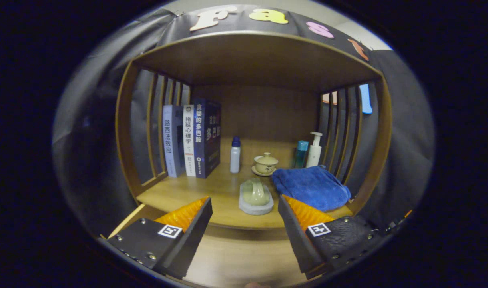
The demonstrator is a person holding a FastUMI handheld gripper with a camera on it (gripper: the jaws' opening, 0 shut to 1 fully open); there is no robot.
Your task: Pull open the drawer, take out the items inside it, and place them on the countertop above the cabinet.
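Note:
My gripper (pixel 245 200) is open, its two fingers spread wide with nothing pressed between them. Just ahead of the fingertips, on the wooden countertop (pixel 180 192), lies a pale green object on a whitish oval dish (pixel 256 198), free of both fingers. Below the fingers the drawer (pixel 240 256) stands pulled out, and its bare wooden bottom and left side wall show. The fingers hide part of the drawer's inside.
Three upright books (pixel 192 140) stand at the back left of the countertop. A white bottle with a blue cap (pixel 235 155), a lidded tea bowl on a saucer (pixel 265 164), a teal bottle (pixel 301 154) and a pump bottle (pixel 314 150) stand behind. A folded blue towel (pixel 311 186) lies right. Slatted sides and a roof enclose the shelf.

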